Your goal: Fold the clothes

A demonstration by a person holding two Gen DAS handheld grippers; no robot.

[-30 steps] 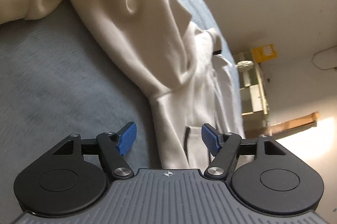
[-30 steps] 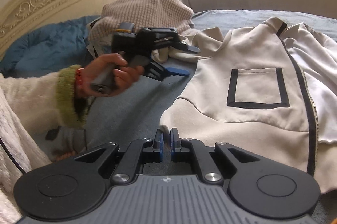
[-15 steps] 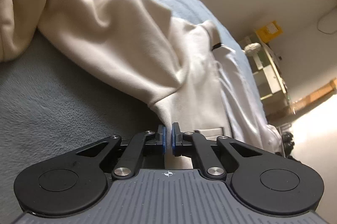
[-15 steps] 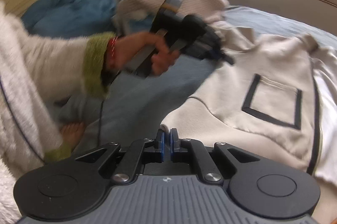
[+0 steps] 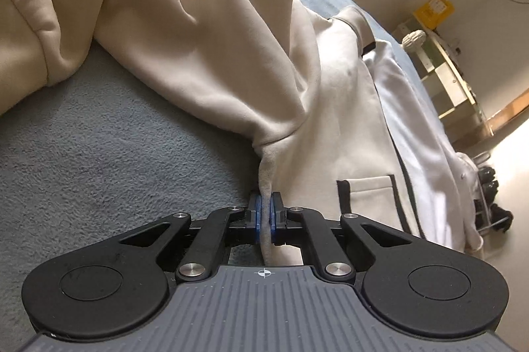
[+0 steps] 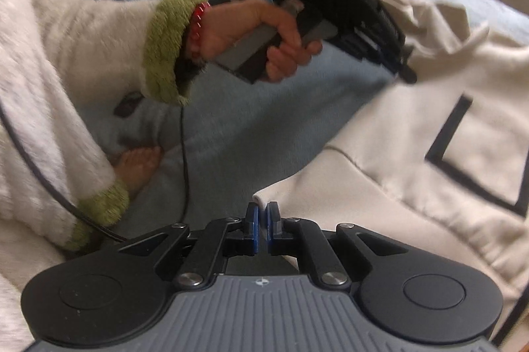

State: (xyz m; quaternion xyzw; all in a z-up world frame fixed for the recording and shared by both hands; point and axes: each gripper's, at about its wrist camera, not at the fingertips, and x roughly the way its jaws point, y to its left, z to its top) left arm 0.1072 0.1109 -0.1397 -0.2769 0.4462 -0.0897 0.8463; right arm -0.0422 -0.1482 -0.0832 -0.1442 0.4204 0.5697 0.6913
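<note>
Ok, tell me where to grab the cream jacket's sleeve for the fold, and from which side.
Judging by how it lies, take the sleeve at its cuff end, coming in low from the bare grey blanket. It bunches into a thick lip there, clear of the body that the left gripper pinches.

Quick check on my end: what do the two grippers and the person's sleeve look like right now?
Both the left gripper and right gripper share a ribbed grey body, black linkage arms with silver pivot screws, round black side discs, and blue-padded fingers. The person wears a fuzzy cream sleeve with a green cuff and a red bracelet; a thin black cable hangs below.
</note>
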